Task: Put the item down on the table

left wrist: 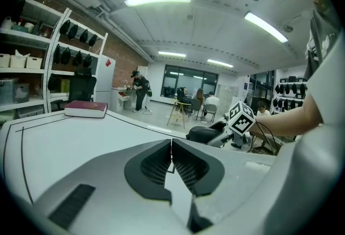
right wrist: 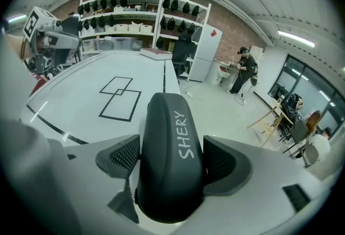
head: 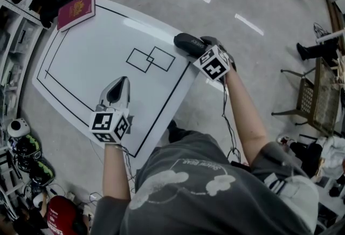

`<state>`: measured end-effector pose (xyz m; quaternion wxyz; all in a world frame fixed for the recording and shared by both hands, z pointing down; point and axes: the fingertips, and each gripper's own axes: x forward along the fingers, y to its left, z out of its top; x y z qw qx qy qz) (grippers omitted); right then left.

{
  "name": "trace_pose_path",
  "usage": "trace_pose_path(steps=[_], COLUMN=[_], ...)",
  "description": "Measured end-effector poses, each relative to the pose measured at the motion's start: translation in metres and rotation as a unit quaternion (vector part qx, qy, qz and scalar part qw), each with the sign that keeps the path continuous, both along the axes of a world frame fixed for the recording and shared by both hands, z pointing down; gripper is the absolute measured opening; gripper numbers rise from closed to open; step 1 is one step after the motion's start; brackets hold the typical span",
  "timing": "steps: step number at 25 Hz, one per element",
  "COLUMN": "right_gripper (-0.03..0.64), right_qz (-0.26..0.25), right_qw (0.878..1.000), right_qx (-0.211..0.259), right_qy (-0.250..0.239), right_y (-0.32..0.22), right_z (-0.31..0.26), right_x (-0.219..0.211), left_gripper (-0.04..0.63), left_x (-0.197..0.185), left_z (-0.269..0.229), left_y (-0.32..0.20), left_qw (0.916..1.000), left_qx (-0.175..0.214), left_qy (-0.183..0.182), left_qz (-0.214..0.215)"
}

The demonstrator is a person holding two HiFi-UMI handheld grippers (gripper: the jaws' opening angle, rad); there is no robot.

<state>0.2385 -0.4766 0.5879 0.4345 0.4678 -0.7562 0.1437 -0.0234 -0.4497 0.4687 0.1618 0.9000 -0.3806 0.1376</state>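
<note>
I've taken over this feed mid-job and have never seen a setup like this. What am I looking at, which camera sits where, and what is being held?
There is no robot arm here: a person holds a two-jaw gripper in each hand. The head view comes from a camera on the person's head, looking down. The other two cameras ride on the grippers and look along their jaws. The white table has black lines and two overlapping squares marked on it, and a red book lies at its far corner. The left gripper is shut and empty, low over the table. The right gripper is closed on a black case lettered SHERY, at the table's right edge.
</note>
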Motion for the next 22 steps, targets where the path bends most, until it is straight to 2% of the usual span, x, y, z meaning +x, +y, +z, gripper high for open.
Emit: trace_pose_path(steps=[4, 12, 18, 19, 21, 22], right_gripper=[0.374, 0.399, 0.399, 0.392, 0.299, 0.276], right_qz=[-0.001, 0.024, 0.057, 0.063, 0.074, 0.077], right_qw=[1.0, 0.999, 0.993, 0.991, 0.989, 0.988], right_qx=[-0.002, 0.028, 0.093, 0.103, 0.115, 0.123], right_qy=[-0.003, -0.024, -0.045, -0.049, -0.055, -0.058], right_y=[0.003, 0.013, 0.029, 0.033, 0.042, 0.046], right_z=[-0.003, -0.029, -0.075, -0.083, -0.095, -0.1], right_x=[-0.002, -0.001, -0.01, -0.014, -0.023, -0.028], left_gripper=[0.006, 0.006, 0.006, 0.006, 0.006, 0.006], left_x=[-0.002, -0.011, -0.028, -0.033, -0.043, -0.048], left_z=[-0.003, -0.016, -0.036, -0.04, -0.047, -0.05], left_y=[0.004, 0.019, 0.042, 0.047, 0.059, 0.065], left_qw=[1.0, 0.9998, 0.9992, 0.999, 0.9986, 0.9983], left_qx=[0.002, 0.018, 0.036, 0.039, 0.045, 0.047], left_qy=[-0.001, 0.006, 0.02, 0.022, 0.028, 0.031], left_qz=[0.002, 0.006, 0.0, -0.004, -0.011, -0.013])
